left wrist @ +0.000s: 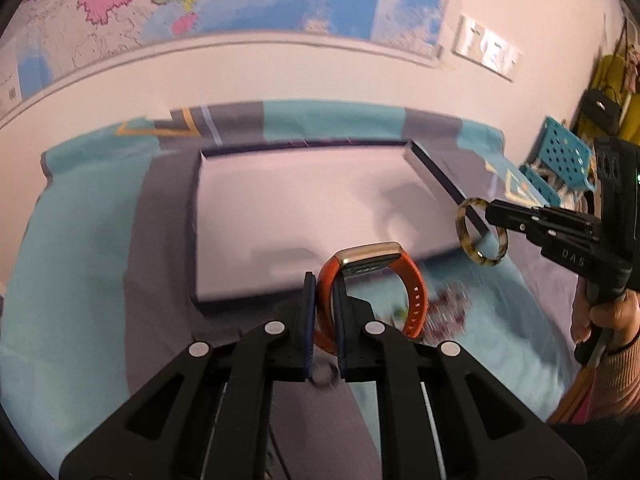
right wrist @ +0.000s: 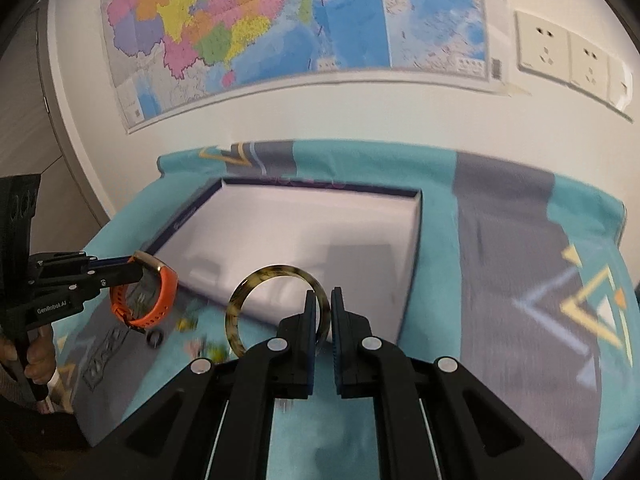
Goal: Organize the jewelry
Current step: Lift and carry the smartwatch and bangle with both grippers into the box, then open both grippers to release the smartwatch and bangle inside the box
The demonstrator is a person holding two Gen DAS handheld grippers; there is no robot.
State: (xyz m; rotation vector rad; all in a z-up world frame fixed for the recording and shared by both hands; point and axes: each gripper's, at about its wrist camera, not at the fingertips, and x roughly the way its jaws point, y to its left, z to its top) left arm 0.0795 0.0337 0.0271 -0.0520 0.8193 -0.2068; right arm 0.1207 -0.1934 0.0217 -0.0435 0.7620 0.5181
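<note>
Right, both pieces are airborne: the watch (left wrist: 372, 280), orange strap with a gold case, is pinched by its strap in the left gripper (left wrist: 325, 300), dangling forward of the tips so the loop hangs free and the case faces up. Off to that gripper's right, the bangle (left wrist: 482, 232), a mottled tortoiseshell ring, is clamped at its rim by the right gripper (right wrist: 324, 320), jaws clenched on one thin section so the rest of the hoop stands upright to the left of the fingers. Edge grips like these look chosen to keep the jaws clear of the drop, letting each piece slide off cleanly. Just ahead of and below both grippers lies the tray (left wrist: 304, 200), a shallow white-lined box with a dark rim, apparently empty, and that's my guess for where these are headed. Closer in, beneath the held pieces, a small dark ring (right wrist: 155, 337) and some blurred bits rest on the teal and grey cloth (right wrist: 500, 280), not yet sorted. Both grippers tilt downward toward the tray, side by side, each held by a hand (left wrist: 604, 316) wrapped round its handle, a pink sleeve showing at the right wrist. Behind it all, a map (right wrist: 280, 20) on the wall.
</note>
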